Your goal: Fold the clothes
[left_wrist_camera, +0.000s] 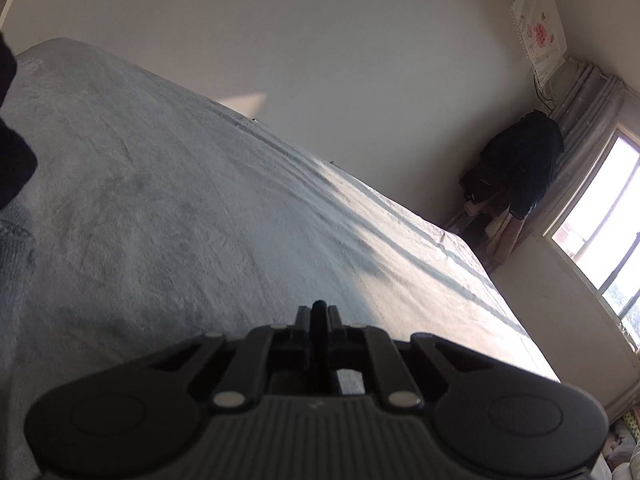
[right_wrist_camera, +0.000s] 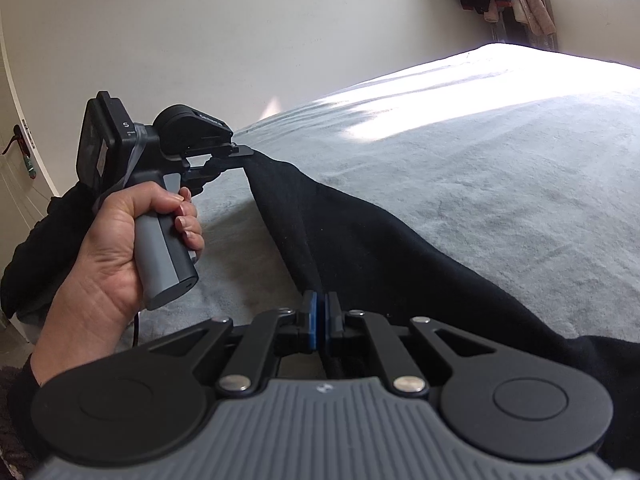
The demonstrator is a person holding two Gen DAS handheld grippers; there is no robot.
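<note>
Garment (right_wrist_camera: 360, 240), black, lies on the grey bed (right_wrist_camera: 500, 168), one edge lifted between both claws. The left claw (right_wrist_camera: 240, 152) pinches a raised corner and the right claw (right_wrist_camera: 320, 320) is pressed together on cloth, probably to stretch this edge straight for folding.

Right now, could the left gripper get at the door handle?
Probably not. The left gripper is shut on the black garment and aims across the bed, while the door handle sits behind it by the wall.
</note>
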